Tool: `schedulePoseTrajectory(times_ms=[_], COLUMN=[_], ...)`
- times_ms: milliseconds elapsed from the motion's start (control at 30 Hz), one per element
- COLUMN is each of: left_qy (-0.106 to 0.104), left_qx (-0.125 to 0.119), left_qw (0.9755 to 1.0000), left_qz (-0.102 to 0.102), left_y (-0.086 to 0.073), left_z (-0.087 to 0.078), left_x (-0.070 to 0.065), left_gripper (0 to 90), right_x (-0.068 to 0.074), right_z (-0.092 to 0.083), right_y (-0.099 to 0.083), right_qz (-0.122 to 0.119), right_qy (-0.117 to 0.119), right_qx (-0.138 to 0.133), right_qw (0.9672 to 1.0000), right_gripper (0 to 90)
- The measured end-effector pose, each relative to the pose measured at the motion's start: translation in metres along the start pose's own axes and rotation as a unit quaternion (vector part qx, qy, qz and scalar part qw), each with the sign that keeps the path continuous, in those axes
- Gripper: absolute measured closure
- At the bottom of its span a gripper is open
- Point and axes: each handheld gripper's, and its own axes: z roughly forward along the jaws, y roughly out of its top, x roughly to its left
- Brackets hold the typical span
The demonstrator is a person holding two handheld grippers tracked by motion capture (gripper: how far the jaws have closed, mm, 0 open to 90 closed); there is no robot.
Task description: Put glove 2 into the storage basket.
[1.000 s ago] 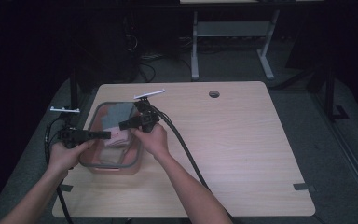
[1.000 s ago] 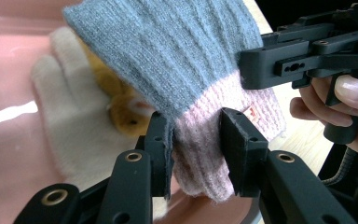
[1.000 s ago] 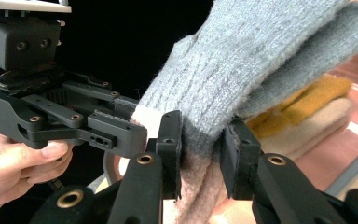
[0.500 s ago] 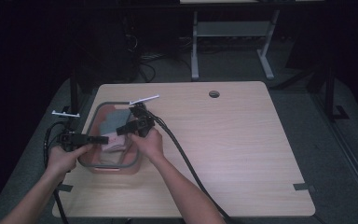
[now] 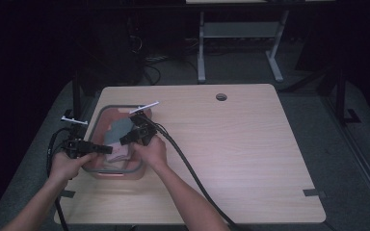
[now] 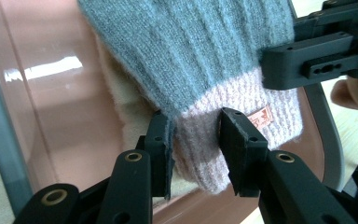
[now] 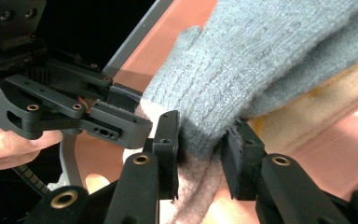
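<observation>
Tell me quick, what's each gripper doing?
Left gripper: shut on the glove's pink cuff.
Right gripper: shut on the glove, jaws just easing open.

Your high view is dim: only the table (image 5: 250, 144) is lit, surroundings near black. Gripper views are bright and sharp, with a glare streak on the pink tray (image 6: 51, 102).

Grey knitted glove (image 6: 186, 51) with a pale pink cuff.
It lies bunched inside a pink-tinted clear bin (image 5: 107, 115), over a cream garment (image 6: 128, 112).
</observation>
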Motion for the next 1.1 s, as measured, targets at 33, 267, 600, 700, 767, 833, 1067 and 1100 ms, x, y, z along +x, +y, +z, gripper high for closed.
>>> schedulePoseTrajectory(times_ms=[33, 267, 600, 700, 767, 833, 1067, 1100], left_qy=[0.002, 0.002, 0.017, 0.023, 0.031, 0.032, 0.033, 0.031], left_qx=[0.002, 0.0, -0.012, -0.029, -0.032, -0.036, -0.047, -0.05], left_qw=[1.0, 1.0, 0.9998, 0.9993, 0.999, 0.9989, 0.9983, 0.9983], left_qz=[0.0, -0.002, -0.004, -0.003, -0.002, 0.0, 0.002, 0.002], left_y=[0.0, 0.0, 0.001, 0.004, 0.007, 0.009, 0.01, 0.01], left_z=[0.0, -0.001, -0.007, -0.012, -0.015, -0.017, -0.02, -0.021], left_x=[0.0, 0.001, -0.001, -0.004, -0.005, -0.007, -0.01, -0.01], left_gripper=[64.5, 64.0, 59.0, 58.8, 58.1, 57.2, 55.8, 55.7], right_x=[0.001, 0.002, 0.001, 0.001, 0.0, -0.001, -0.002, -0.003], right_z=[-0.001, -0.001, -0.007, -0.015, -0.019, -0.025, -0.034, -0.036], right_y=[0.0, 0.001, 0.003, 0.005, 0.006, 0.007, 0.007, 0.007], right_qz=[-0.002, -0.004, -0.001, -0.002, -0.003, -0.002, -0.005, -0.006], right_qy=[-0.002, -0.007, -0.002, -0.002, -0.006, -0.004, -0.002, -0.002], right_qx=[0.0, 0.009, -0.001, -0.01, -0.013, -0.015, -0.022, -0.023], right_qw=[1.0, 0.9999, 1.0, 0.9999, 0.9999, 0.9999, 0.9997, 0.9997], right_gripper=[67.6, 70.2, 62.9, 63.1, 63.4, 63.6, 63.5, 63.3])
